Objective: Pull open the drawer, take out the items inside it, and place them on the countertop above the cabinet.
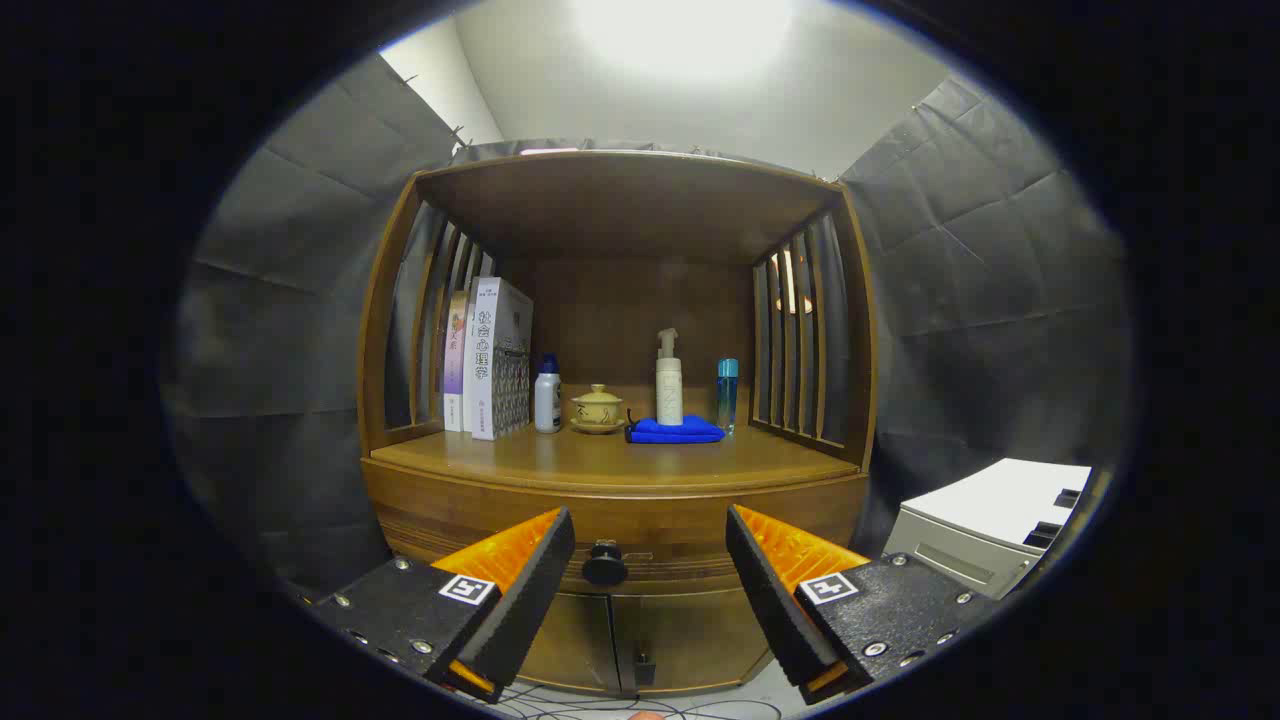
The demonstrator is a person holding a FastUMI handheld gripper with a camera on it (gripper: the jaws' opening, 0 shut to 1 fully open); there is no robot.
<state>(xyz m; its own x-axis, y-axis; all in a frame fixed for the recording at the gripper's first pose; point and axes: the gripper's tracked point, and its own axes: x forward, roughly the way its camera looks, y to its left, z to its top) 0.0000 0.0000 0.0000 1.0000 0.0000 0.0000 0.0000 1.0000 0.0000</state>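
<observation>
Fingers spread wide, our gripper (650, 560) is lining up on the drawer knob (604, 563); we're risking an off-centre close, slipping off.

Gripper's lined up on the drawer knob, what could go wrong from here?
1. The gripper is open with the knob left of centre between its fingers; closing now may grip it off-centre and slip.
2. The countertop already holds books, bottles, a teacup and a blue cloth; setting items down at the back may topple something.
</observation>
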